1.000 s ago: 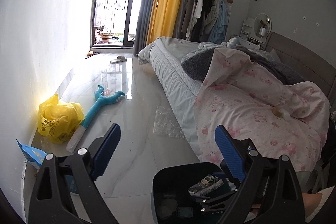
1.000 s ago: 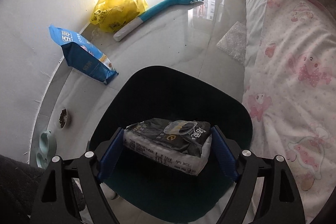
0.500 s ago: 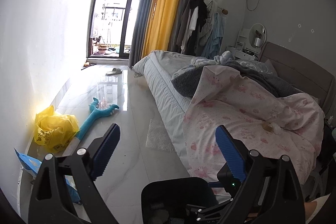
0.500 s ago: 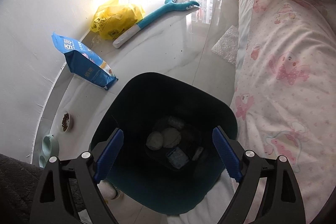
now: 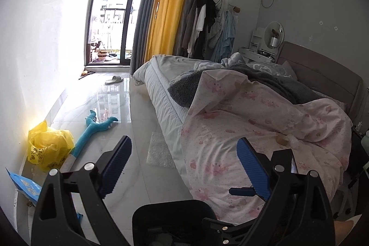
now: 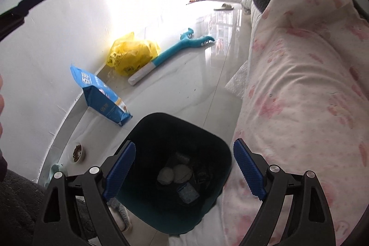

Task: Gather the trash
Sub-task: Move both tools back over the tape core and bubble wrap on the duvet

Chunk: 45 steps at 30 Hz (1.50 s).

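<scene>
A dark bin point(image 6: 147, 130) stands on the floor beside the bed, with several pieces of trash at its bottom, among them a dark packet point(image 6: 201, 173) and pale wads point(image 6: 165, 175). My right gripper point(image 6: 184, 168) is open and empty above the bin's mouth. My left gripper point(image 5: 184, 160) is open and empty, raised over the floor by the bed's edge; the bin's rim point(image 5: 173, 206) shows below it. A clear bubble-wrap sheet point(image 5: 159, 153) lies on the floor by the bed. A small brownish scrap point(image 5: 282, 140) lies on the pink quilt.
A yellow plastic bag point(image 6: 131, 54), a blue bag point(image 6: 101, 93) and a teal plush toy point(image 6: 175, 50) lie along the white wall. A pet food bowl point(image 6: 77, 152) sits near the wall. The bed with the pink quilt point(image 6: 299, 84) fills the right. A slipper point(image 5: 114, 79) lies by the balcony door.
My right gripper opened and let the dark packet fall into the bin, then rose a little. My left gripper lifted and tilted up, so the bin sank to the bottom of its view.
</scene>
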Tool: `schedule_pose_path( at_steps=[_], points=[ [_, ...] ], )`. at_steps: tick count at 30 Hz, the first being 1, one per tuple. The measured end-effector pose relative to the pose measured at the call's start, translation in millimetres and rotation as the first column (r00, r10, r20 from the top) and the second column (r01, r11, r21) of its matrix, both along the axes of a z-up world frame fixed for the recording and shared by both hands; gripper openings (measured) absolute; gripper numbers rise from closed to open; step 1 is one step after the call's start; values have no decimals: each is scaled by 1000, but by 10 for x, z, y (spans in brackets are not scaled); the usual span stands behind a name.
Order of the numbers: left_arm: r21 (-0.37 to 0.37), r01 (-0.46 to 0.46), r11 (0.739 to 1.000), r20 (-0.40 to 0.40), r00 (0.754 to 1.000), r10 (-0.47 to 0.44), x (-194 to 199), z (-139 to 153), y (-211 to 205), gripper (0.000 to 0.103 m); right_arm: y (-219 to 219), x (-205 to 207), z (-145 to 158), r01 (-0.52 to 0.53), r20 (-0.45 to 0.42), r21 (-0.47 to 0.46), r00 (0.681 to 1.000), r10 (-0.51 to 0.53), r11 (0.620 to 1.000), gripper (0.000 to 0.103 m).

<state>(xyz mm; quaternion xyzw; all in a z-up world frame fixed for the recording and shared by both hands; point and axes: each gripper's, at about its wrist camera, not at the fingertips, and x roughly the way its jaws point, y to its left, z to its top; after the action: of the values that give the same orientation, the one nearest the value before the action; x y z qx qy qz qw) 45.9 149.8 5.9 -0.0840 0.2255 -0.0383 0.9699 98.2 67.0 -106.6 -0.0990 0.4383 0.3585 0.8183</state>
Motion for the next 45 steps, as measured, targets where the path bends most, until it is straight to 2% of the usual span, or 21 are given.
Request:
schedule_pose_path(
  at_steps=[8,20,29,37,42,45],
  points=[
    [-18,32,999,-1,999,-32,142,27,-302,94,-480,137,215,80,58,40,995,-82,996,88],
    [-13,98,995,-16,995,-99,387,-5,-823,94,-1301,357,397,213,130,61,967,-219,975,88],
    [-9,147,989,-16,989,-147,623,31,-1209,94,-1910,567,466,289,153,90,942,-300,953,88],
    [-4,209,978,-41,977,-209,890,-46,-1563,94,-2497,759,460,357,199,59,911,-362,932,89],
    [-1,237,972,-57,970,-237,1060,-119,-1755,94,-2828,908,421,399,175,67,898,-405,914,89],
    [-36,256,966,-70,964,-258,1164,-163,-1819,94,-2927,986,378,399,164,59,900,-403,915,89]
  ],
)
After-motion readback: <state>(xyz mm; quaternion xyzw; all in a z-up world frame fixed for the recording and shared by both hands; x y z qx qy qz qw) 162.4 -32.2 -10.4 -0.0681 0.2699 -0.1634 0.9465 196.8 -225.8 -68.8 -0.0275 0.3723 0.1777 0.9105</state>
